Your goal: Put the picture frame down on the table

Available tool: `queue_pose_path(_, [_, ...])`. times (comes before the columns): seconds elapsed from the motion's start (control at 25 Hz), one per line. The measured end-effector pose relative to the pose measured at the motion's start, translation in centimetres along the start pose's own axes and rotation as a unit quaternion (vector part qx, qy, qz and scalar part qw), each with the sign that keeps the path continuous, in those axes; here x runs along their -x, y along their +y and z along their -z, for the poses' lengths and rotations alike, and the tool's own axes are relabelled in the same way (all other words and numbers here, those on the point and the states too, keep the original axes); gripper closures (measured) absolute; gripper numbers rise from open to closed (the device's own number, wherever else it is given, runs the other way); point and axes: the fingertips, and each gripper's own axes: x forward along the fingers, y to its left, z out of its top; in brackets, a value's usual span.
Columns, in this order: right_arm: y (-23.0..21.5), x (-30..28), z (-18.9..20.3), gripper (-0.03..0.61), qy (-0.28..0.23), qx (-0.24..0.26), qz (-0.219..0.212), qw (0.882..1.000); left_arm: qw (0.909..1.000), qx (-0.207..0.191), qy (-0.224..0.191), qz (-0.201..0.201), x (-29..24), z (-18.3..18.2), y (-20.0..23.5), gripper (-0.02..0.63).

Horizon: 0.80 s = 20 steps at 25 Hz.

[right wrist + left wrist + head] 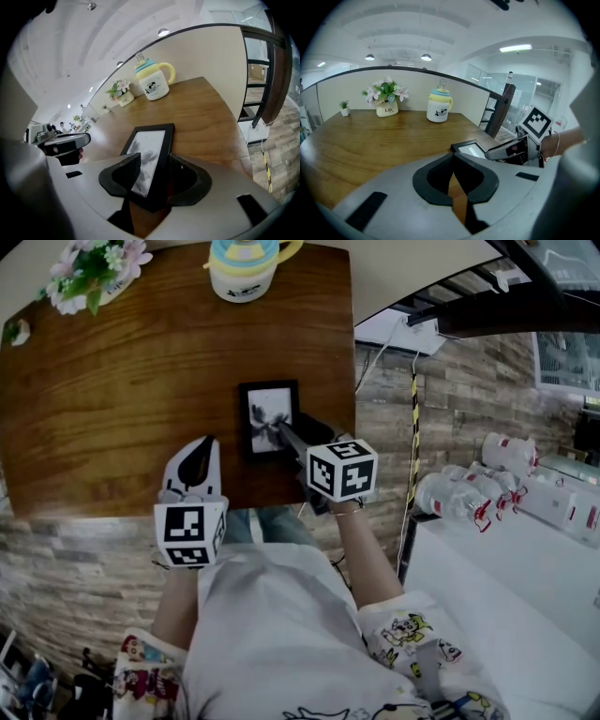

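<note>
The picture frame point(270, 418) lies flat on the table point(112, 409), mug point(242, 268) at twelve o'clock from it. The right claw point(154, 176) straddles its near end, jaws spread, not pinching. The left claw point(453, 180) rests closed and empty at eight o'clock of the frame. Letting go looks done; next, back the right claw off without nudging it

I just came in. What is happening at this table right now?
A person holds a gripper in each hand. The picture frame lies flat on the wooden table. The right gripper has its fingers apart around the frame's near end, apparently not pressing it. The left gripper is shut and empty, to the frame's left.
</note>
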Motion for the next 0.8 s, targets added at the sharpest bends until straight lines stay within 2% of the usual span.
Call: queue_pose_path(0.8, [0.1, 2.1, -1.7, 0.402, -0.027, 0.005, 0.007, 1.0, 0.9997, -0.01, -0.021, -0.007, 0.9, -1.9, -0.1, 0.611])
